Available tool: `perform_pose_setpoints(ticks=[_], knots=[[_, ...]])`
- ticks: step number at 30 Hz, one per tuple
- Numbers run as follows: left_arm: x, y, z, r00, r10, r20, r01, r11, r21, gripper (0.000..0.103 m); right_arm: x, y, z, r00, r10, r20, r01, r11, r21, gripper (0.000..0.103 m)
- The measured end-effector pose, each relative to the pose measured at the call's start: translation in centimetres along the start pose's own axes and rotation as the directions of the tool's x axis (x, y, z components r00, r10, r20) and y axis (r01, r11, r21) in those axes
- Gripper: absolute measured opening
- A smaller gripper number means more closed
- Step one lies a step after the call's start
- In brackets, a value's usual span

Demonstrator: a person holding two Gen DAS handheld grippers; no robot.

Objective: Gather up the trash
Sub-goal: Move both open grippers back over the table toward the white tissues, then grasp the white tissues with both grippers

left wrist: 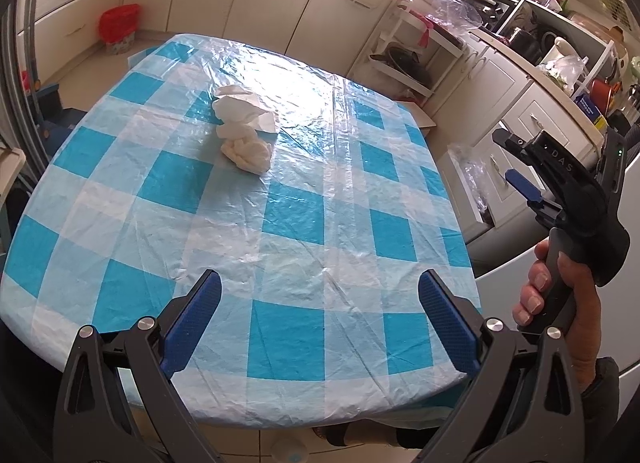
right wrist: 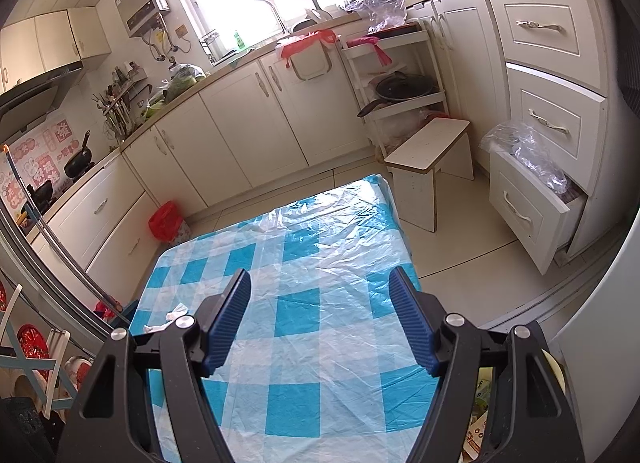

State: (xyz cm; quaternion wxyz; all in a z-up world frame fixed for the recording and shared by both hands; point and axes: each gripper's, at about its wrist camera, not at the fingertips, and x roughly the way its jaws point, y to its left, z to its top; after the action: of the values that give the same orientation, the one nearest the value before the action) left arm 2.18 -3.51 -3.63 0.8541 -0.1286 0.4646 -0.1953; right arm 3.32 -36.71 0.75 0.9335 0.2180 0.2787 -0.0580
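— What's hard to make out?

— From the right wrist, the crumpled tissues (right wrist: 176, 313) barely peek past a finger. From the left, they lie mid-table (left wrist: 280, 395), well apart from both grippers.

— The grippers?

— The left gripper (left wrist: 320, 319) and right gripper (right wrist: 320, 319) gape wide, holding nothing.

— The room?

— Checked plastic cloth, cream cabinets (right wrist: 240, 123), a red-lined bin (right wrist: 166, 221).

Glossy, wrinkled plastic tablecloth (left wrist: 280, 223) bears crumpled matt paper tissues (left wrist: 244, 123); ribbed blue pads (right wrist: 228, 323) look rubbery.
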Motion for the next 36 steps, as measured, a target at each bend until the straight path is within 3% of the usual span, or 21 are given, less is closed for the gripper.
perform_pose_setpoints(ticks=[36], knots=[[-0.3,1.5,-0.2,1.0,0.024,0.016,-0.024,1.0,-0.014,0.095,0.0,0.5,-0.3,1.0,0.005,-0.006,-0.005,1.0,-0.008,0.07]])
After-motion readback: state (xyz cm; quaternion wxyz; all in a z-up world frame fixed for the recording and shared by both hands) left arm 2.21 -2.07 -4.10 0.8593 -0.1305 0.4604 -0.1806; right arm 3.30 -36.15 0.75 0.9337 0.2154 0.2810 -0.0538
